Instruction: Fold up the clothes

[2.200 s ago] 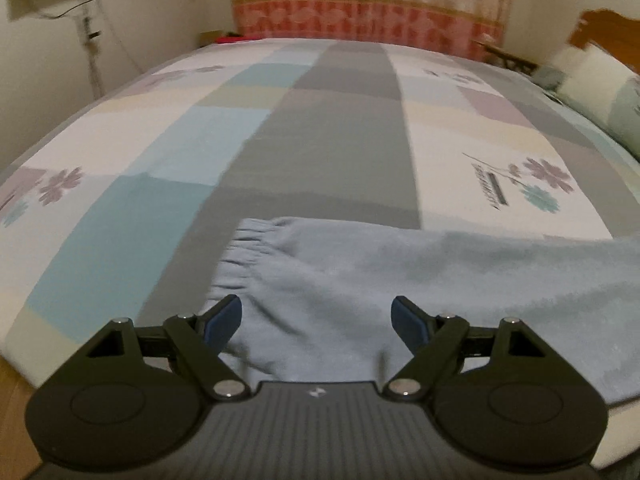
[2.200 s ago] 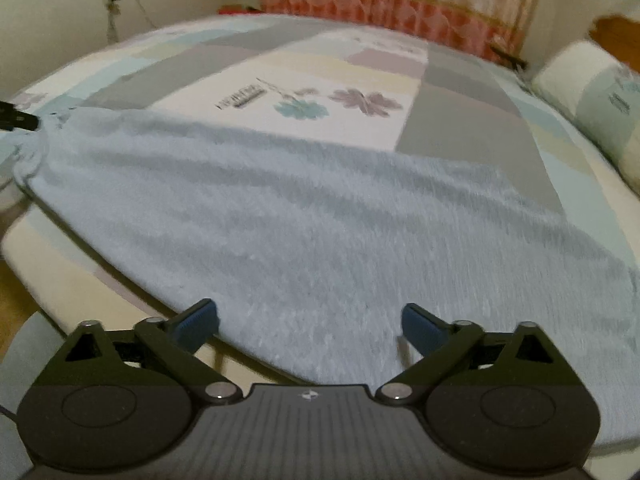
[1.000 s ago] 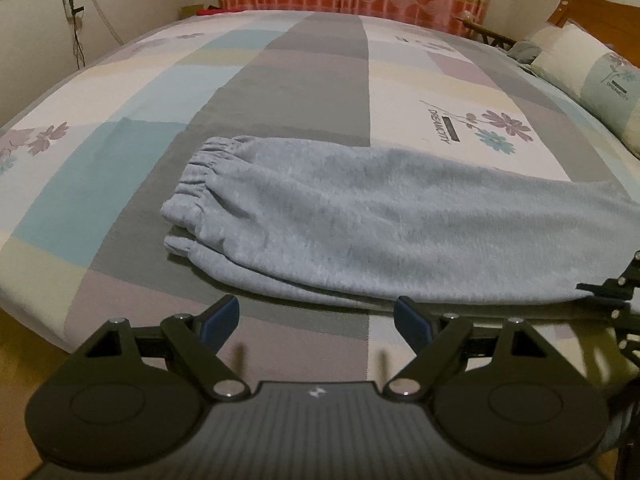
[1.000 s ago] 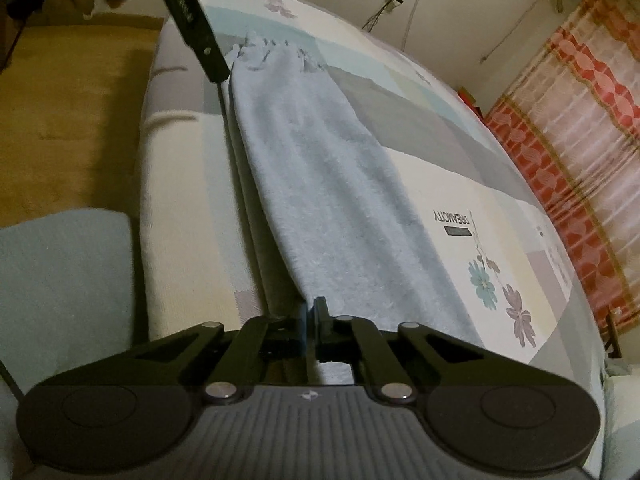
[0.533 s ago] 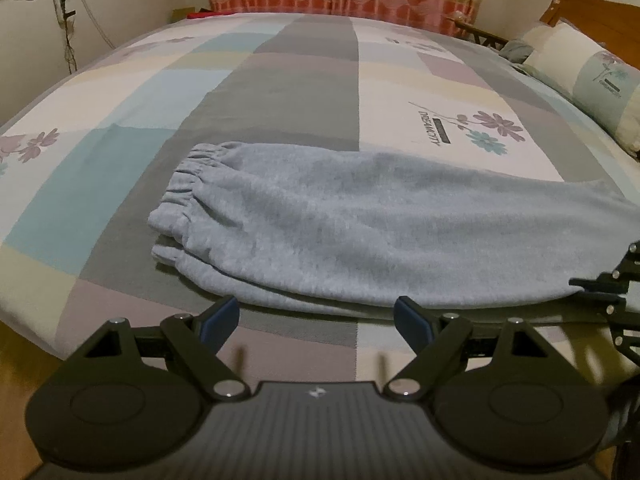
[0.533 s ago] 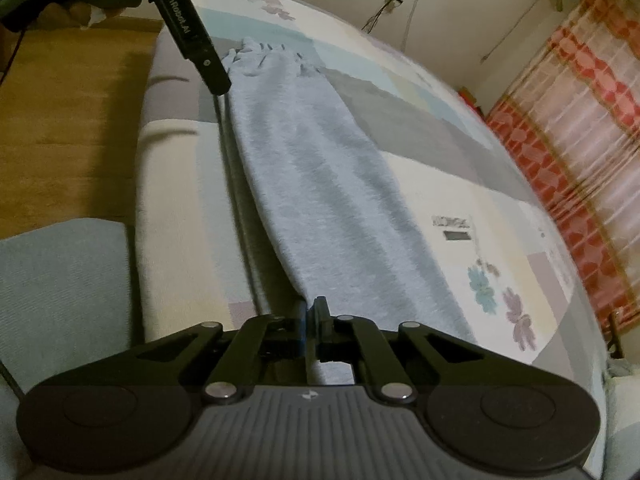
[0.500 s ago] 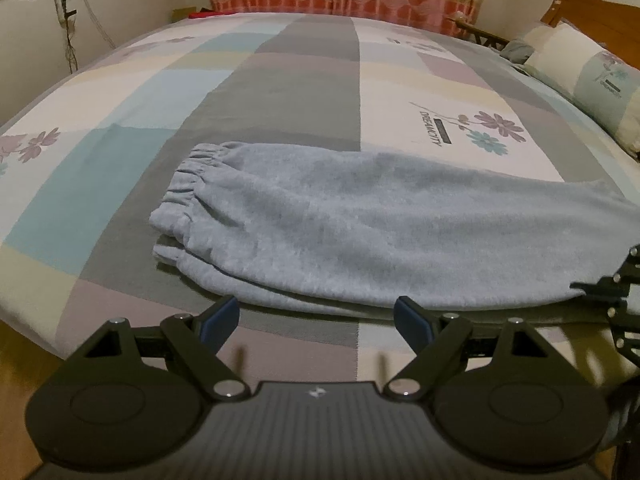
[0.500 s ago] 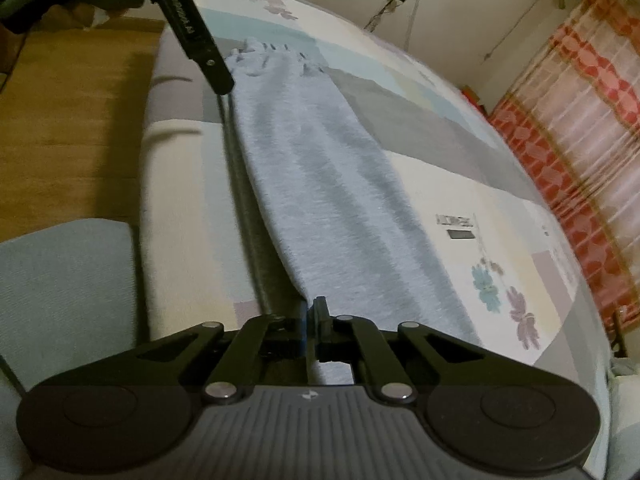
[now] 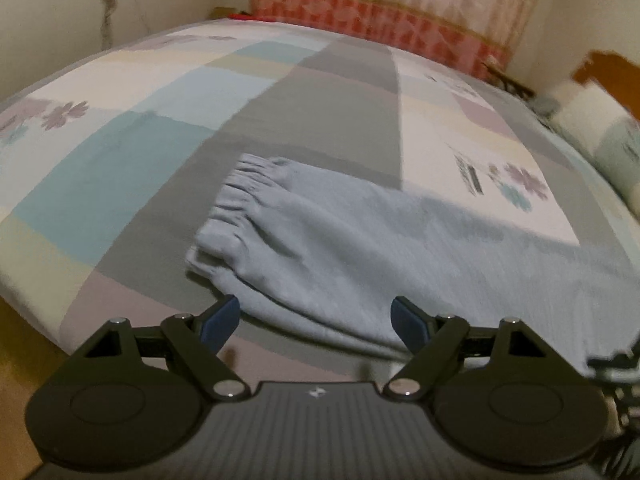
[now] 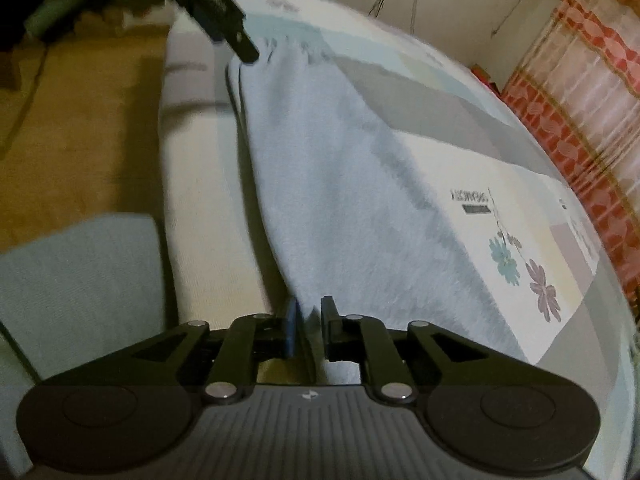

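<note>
Landmark = grey sweatpants (image 9: 360, 248), lying flat on bed (image 9: 120, 168) near its front edge, long axis running left-right across my view.

My right tongs (image 10: 310, 322) at one end, opening now, pants edge between pads, barely gripped if at all.

My left tongs (image 9: 316, 316) wide, nothing held, just short of pants' near edge, close to gathered elastic end (image 9: 244, 184).

Beyond pants: more bed, curtain (image 9: 380, 4) far off.

My guess: left grabs elastic end, folds lengthwise toward right.

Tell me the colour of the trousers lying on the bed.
Plain light grey-blue trousers, no pattern; clearest in the left wrist view.
</note>
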Tool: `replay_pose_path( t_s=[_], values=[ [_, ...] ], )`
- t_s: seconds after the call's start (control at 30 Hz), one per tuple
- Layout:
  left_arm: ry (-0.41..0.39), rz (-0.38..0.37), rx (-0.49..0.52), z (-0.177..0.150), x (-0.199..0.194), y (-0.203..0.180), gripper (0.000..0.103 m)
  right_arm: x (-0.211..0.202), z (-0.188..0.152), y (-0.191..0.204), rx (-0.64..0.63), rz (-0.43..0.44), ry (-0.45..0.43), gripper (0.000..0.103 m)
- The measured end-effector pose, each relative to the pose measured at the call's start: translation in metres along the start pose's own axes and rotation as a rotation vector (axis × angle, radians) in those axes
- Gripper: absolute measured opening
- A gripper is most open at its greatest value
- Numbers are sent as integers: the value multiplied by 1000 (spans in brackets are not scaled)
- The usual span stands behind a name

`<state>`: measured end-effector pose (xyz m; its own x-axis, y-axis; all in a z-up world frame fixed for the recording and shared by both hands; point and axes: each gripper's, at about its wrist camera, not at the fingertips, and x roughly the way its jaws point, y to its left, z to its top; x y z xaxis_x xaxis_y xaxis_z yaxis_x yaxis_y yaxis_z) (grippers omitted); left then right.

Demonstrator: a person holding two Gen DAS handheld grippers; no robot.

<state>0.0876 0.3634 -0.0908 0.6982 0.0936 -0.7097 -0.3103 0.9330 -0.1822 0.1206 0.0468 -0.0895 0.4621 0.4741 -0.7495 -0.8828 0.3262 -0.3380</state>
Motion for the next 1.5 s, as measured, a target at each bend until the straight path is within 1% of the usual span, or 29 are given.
replay_pose_path(
  t_s=[0.1, 0.2, 0.3, 0.37, 0.43, 0.5, 0.6, 0.77, 0.8, 0.87, 0.93, 1.03, 1.07, 1.1, 1.23, 1.33, 1.4, 1.5],
  values=[
    [-1, 17, -10, 8, 0, 7, 82, -8, 19, -7, 45, 34, -66, 14],
    [13, 25, -2, 18, -3, 13, 83, 8, 54, 0, 41, 70, -123, 14],
    [61, -23, -22, 32, -8, 25, 84, 33, 92, 13, 3, 101, -171, 15],
    [84, -52, -35, 41, -11, 34, 84, 55, 116, 24, -5, 131, -184, 18],
    [105, -84, -60, 49, -14, 43, 84, 75, 137, 31, 5, 159, -192, 19],
    [122, -124, -79, 54, -16, 51, 84, 94, 153, 37, 12, 167, -199, 22],
    [113, -122, -86, 58, -18, 58, 85, 118, 174, 44, 10, 155, -202, 24],
    [111, -105, -98, 56, -12, 67, 85, 144, 191, 52, 10, 164, -203, 24],
    [109, -98, -96, 55, -11, 68, 85, 148, 193, 54, 7, 158, -203, 24],
    [106, -80, -89, 53, -9, 70, 85, 154, 196, 57, -4, 118, -209, 24],
    [97, -74, -80, 51, -9, 71, 85, 156, 196, 57, 18, 96, -213, 24],
    [80, -89, -93, 48, -11, 75, 85, 162, 196, 55, 34, 100, -212, 23],
    [74, -89, -96, 47, -12, 76, 85, 162, 196, 56, 35, 100, -220, 10],
    [67, -89, -98, 46, -14, 76, 85, 162, 195, 57, 37, 99, -230, 4],
    [41, -56, -90, 47, -24, 78, 85, 157, 198, 60, 59, 105, -270, 4],
    [25, -35, -87, 48, -32, 79, 85, 158, 204, 64, 60, 118, -276, 4],
    [25, -30, -79, 49, -34, 79, 85, 162, 204, 66, 58, 129, -259, 4],
    [30, -28, -70, 51, -33, 77, 85, 166, 200, 64, 65, 176, -233, 4]
  ],
)
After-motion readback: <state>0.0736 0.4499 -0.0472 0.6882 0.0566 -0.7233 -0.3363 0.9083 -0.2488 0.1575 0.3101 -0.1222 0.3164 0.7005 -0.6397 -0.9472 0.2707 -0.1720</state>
